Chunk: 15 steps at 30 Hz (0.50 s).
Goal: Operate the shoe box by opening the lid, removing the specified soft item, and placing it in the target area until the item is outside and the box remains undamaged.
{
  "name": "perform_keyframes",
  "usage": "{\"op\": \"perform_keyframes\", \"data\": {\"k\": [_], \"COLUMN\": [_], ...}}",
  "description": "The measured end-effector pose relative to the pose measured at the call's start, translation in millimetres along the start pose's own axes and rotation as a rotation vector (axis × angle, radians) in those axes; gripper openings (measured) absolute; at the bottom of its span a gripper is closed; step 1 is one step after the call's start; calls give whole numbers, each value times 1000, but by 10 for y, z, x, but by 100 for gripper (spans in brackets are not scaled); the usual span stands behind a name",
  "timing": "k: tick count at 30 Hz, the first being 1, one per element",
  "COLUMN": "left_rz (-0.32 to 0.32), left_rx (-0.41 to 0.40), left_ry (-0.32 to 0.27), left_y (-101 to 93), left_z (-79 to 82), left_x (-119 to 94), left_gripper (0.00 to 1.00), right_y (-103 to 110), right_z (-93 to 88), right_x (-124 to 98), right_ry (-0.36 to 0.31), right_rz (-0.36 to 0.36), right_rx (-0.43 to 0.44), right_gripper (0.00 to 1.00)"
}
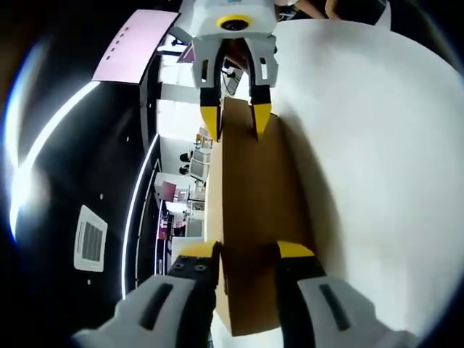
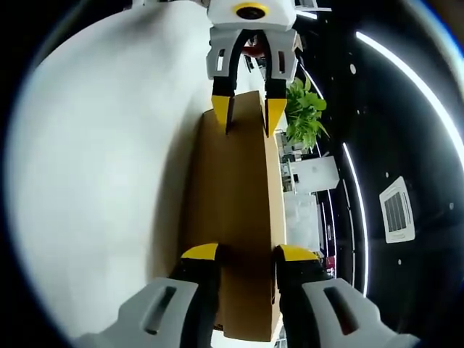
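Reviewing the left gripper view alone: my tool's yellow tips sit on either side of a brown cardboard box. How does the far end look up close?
Observer: In the right gripper view, the right tool brackets that end of the brown cardboard box, with a yellow tip against each side.
Operator: Is there anything past the box that I can't see?
Observer: Yes, a green leafy plant shows just beyond the left tool.

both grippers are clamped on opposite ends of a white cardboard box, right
Not quite: the cardboard box is brown, not white, as the left gripper view shows. The white surface is the table behind it. The left gripper and right gripper do grip its opposite ends.
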<state>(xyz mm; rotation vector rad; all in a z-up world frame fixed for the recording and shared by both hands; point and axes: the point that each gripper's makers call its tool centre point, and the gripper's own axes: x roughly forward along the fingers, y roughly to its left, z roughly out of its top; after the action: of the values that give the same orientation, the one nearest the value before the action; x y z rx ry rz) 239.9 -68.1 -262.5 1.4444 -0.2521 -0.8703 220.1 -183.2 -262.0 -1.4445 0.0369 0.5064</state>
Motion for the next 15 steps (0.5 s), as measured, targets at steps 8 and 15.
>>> {"op": "perform_keyframes", "data": {"k": [8, 15], "left_rz": [-8, -12], "left_rx": [-11, -21], "left_ry": [3, 3], "left_y": [21, 37], "left_z": [5, 17], "left_x": [-4, -20], "left_gripper": [29, 29], "right_y": [-14, -25], "right_z": [-1, 0], "right_x": [-6, -13], "right_ry": [-2, -2], "right_rz": [2, 3], "right_rx": [4, 2], "right_gripper": [29, 29]}}
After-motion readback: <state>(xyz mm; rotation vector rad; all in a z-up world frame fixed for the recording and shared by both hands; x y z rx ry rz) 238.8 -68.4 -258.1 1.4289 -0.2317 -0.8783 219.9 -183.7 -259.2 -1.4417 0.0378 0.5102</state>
